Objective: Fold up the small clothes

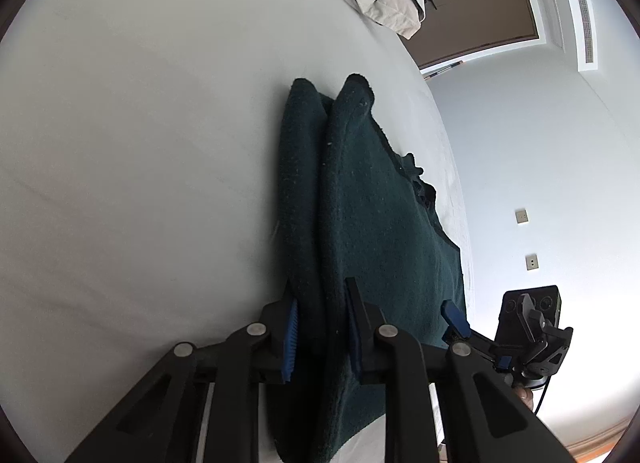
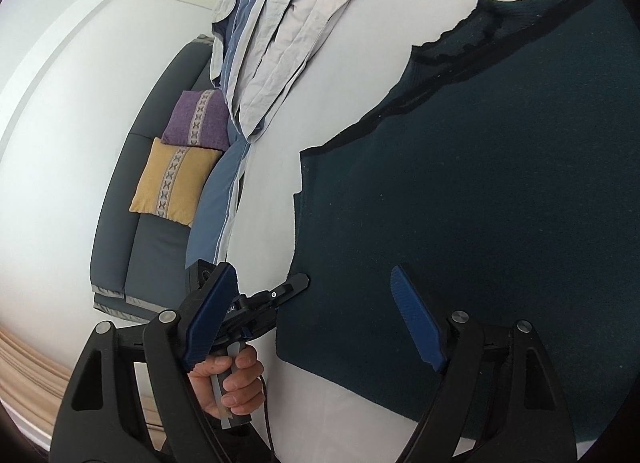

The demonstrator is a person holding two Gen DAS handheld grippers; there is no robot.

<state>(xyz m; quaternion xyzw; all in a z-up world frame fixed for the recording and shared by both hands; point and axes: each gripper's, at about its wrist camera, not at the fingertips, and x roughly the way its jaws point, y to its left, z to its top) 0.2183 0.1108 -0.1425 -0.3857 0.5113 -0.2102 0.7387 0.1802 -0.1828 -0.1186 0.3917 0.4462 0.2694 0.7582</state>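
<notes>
Left tool (image 1: 320,327) pinches green garment (image 1: 360,203) on bed (image 1: 120,143).

There are almost no words to read here. In the right wrist view, the left gripper (image 2: 298,282) has a few small white letters on its black body, partly hidden behind a blue pad (they look like "LAI", but that is not sure). The left wrist view shows no letters, numbers or signs at all.
</notes>
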